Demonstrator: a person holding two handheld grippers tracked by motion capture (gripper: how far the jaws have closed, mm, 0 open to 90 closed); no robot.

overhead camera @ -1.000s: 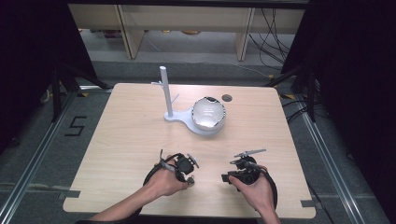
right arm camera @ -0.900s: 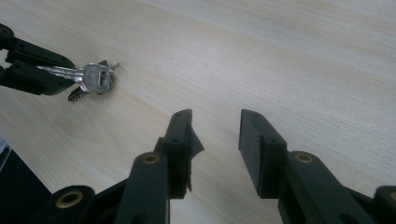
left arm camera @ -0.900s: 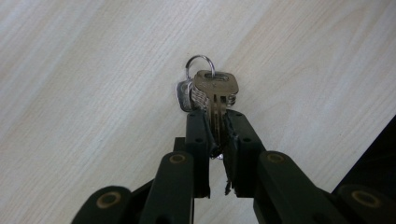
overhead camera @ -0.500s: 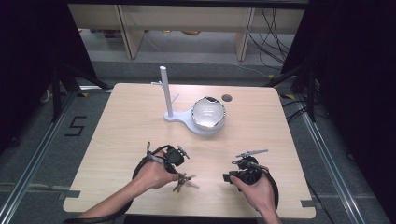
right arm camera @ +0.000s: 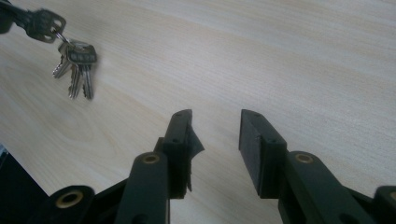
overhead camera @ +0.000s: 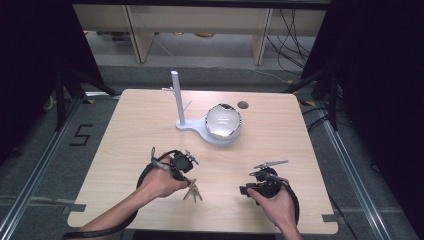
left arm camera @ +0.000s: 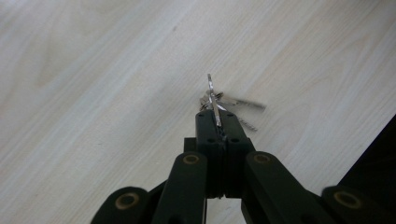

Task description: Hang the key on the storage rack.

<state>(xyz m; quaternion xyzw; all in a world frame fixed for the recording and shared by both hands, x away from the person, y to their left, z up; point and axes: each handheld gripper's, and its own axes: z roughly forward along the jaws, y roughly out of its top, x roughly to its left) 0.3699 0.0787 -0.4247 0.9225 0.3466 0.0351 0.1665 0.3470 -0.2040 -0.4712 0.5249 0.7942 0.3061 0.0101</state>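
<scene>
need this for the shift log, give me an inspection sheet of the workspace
surface: light wood table, bare across most of its top
job's things: bunch of keys hanging from one key clamped in the left gripper
clutter: white stand with an upright post and a shiny round dome; dark round spot in the tabletop
grippers: left shut on a key; right gripper open, holding nothing
cables: black cable loops by the left hand
surroundings: grey floor, shelving behind

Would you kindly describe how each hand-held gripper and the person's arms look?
Each hand-held gripper, left and right, is black, with two flat-padded jaws on linked bars joined by brass-coloured pivots. A black cable loops from each. The forearms are bare, with no sleeves in view.
</scene>
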